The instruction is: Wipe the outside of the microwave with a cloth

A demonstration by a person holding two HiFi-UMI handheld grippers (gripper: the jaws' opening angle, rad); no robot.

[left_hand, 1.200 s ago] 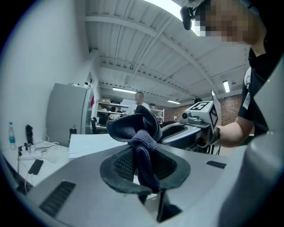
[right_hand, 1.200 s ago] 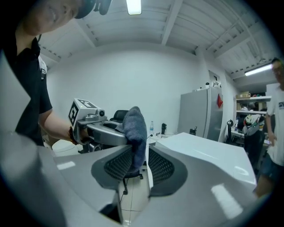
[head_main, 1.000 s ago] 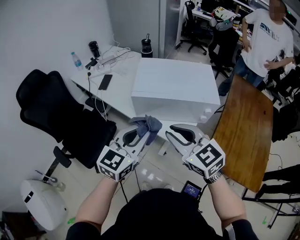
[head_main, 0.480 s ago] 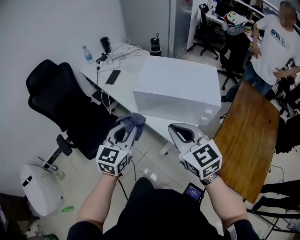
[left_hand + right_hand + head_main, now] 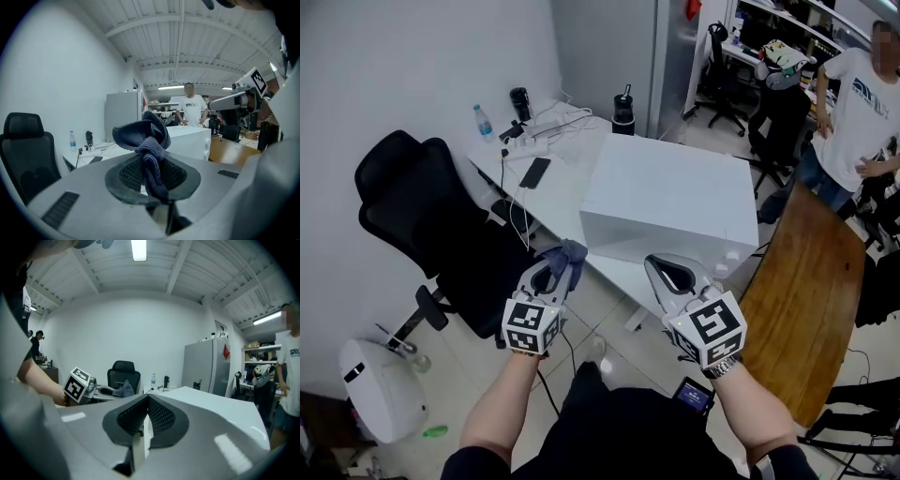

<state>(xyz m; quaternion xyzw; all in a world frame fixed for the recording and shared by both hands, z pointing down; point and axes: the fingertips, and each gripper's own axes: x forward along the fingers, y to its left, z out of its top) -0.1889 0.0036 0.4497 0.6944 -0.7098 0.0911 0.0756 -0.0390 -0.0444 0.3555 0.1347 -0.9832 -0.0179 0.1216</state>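
- Holding on tight, the left gripper [image 5: 555,274] has its jaws squeezed on a dark blue cloth [image 5: 143,136].
- The jaws are only a little way apart, because the cloth fills the gap between them.
- The cloth is bunched up and pokes out past the tips. That puts a soft lump at the front, which I think is good for rubbing.
- The cloth touches nothing but the jaws. It hangs in the air above the floor, near the edge of the white desk [image 5: 558,192].
- The right gripper [image 5: 661,267] is clenched with nothing in it. Its two jaws press flat together.
- I think it is kept closed and off to the side so it stays out of the way, since one cloth needs only one gripper.
- Both grippers point toward the microwave [image 5: 666,197], the big white box on the desk. It sits just ahead of them, and neither one touches it.
- I think the wiping has not started yet. The cloth must first be brought up against the box.
- A black chair [image 5: 422,206] stands to the left, and a brown table [image 5: 811,281] is on the right.
- A person in a white shirt [image 5: 862,103] stands far behind the microwave.
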